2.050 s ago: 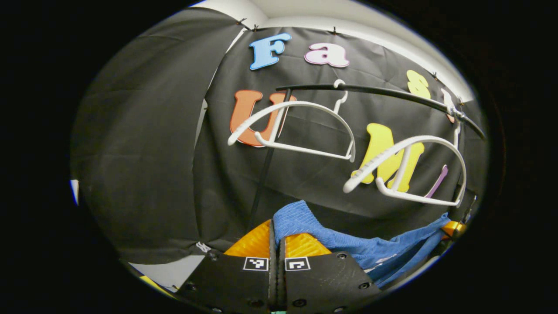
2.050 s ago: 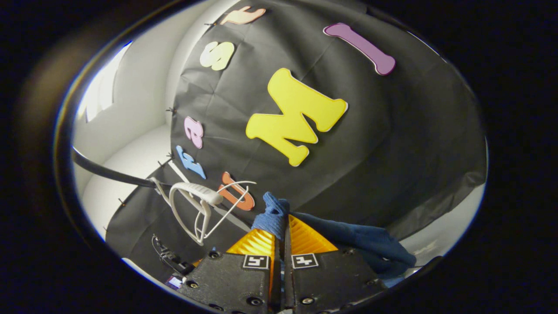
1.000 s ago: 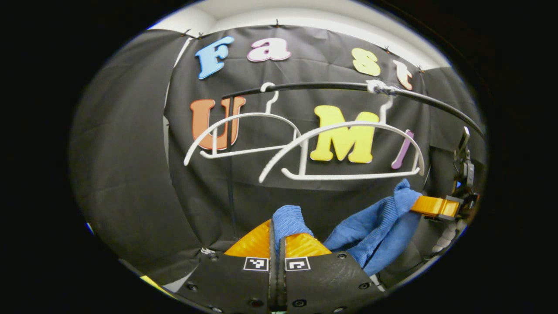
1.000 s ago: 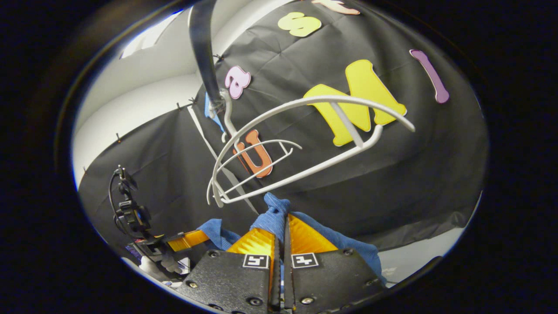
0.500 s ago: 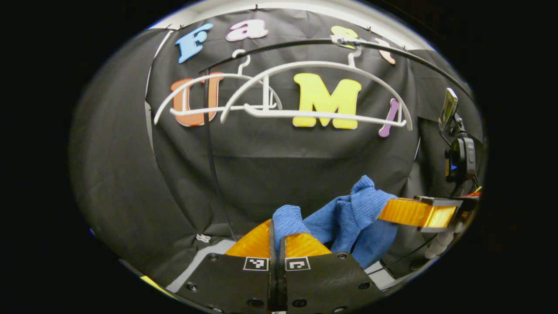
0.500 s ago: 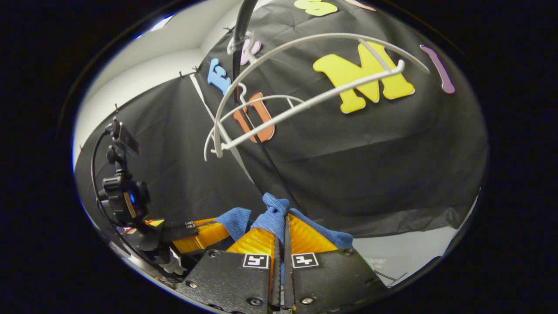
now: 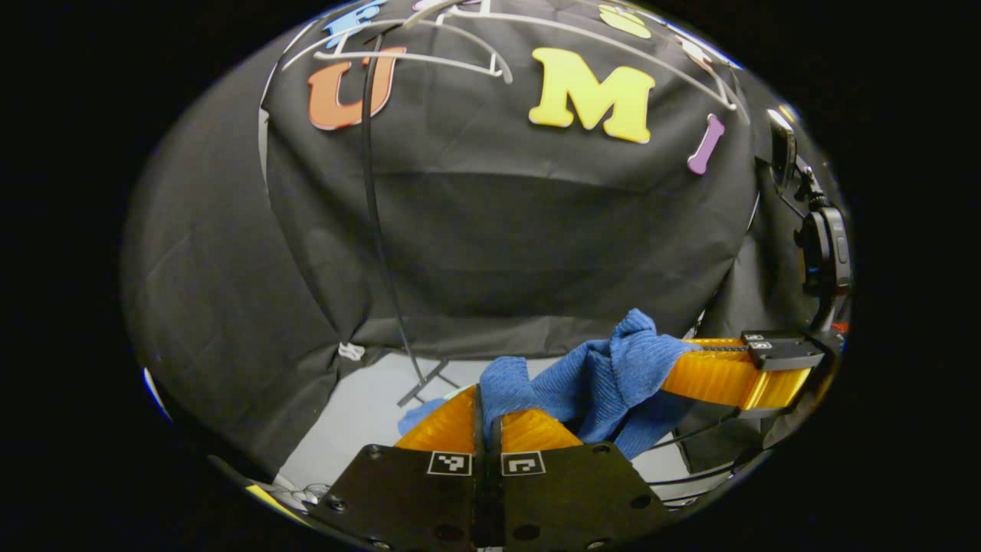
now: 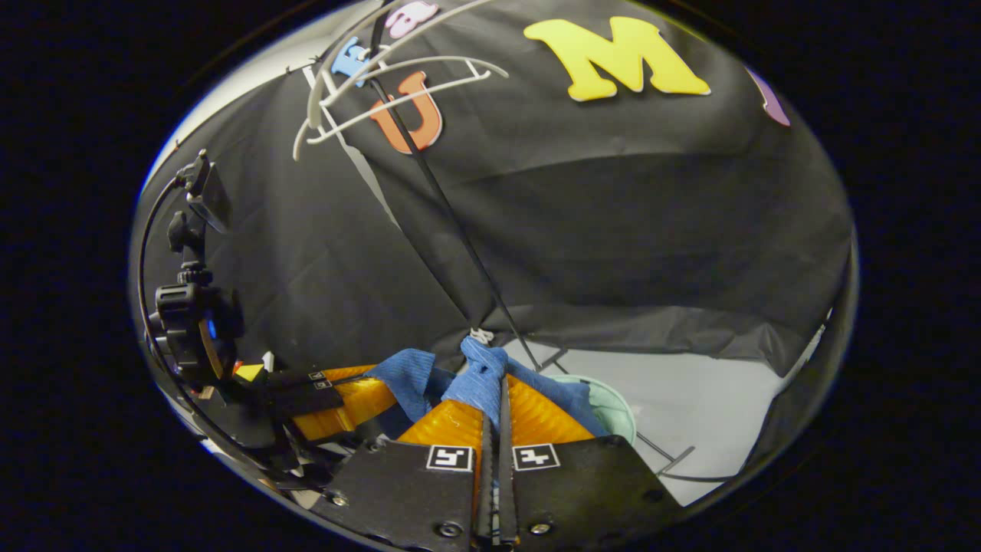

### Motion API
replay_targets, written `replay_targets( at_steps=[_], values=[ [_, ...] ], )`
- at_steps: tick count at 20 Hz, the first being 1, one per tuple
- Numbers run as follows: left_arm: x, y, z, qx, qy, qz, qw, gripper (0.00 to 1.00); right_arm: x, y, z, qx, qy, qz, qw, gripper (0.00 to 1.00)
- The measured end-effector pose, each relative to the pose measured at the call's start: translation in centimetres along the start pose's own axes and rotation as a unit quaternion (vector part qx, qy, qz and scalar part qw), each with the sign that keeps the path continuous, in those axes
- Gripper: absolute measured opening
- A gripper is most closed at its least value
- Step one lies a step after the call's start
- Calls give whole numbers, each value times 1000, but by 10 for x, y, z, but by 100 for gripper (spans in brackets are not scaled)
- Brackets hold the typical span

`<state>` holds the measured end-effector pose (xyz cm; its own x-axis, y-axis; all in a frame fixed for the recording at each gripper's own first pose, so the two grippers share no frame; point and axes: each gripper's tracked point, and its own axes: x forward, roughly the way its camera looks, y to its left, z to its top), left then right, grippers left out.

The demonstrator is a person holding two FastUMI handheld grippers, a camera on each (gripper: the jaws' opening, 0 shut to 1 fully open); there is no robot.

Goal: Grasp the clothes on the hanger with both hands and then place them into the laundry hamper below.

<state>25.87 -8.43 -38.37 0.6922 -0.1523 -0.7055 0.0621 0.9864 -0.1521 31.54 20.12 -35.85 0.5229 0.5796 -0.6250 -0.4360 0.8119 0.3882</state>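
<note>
- Both grippers have dropped since the earlier frames: the white hangers (image 7: 429, 57) and the black rail now sit at the very top of the left gripper view, and grey floor (image 7: 360, 418) has come into sight under the wall cloth.
- At the left of the right gripper view, the left gripper (image 8: 360, 395) reaches in with its camera mount (image 8: 191, 322) above it, its fingers clamped on one end of the blue garment (image 8: 418, 379).
- Centre of the left gripper view: the left gripper (image 7: 484, 402) has its jaws closed tight on a bunched fold of the blue garment (image 7: 605, 372), off the hangers.
- Centre of the right gripper view: the right gripper (image 8: 494, 387) pinches another fold, jaws closed on it.
- Just right of it, the pale green rim of the laundry hamper (image 8: 619, 406) shows on the floor behind the cloth.
- Right of the left gripper view: the right gripper (image 7: 682, 372) holds the garment's other end, close to the left one.
</note>
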Motion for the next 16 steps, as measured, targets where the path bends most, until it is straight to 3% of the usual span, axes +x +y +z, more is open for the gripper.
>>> replay_targets(
  at_steps=[1, 6, 15, 16],
  values=[
    [7, 0, -11, -3, 14, 4, 1000, 0, 5, -6, -9, 5, 14, -11, 1000, 6],
    [24, 1, -58, -12, 68, 24, 997, 0, 26, -17, -56, 21, 78, -64, 995, 6],
    [24, -2, -96, 2, 111, 48, 993, 0, 40, -39, -110, 23, 135, -102, 985, 6],
    [25, -1, -96, 3, 109, 50, 993, 5, 39, -42, -109, 24, 132, -103, 986, 6]
  ],
)
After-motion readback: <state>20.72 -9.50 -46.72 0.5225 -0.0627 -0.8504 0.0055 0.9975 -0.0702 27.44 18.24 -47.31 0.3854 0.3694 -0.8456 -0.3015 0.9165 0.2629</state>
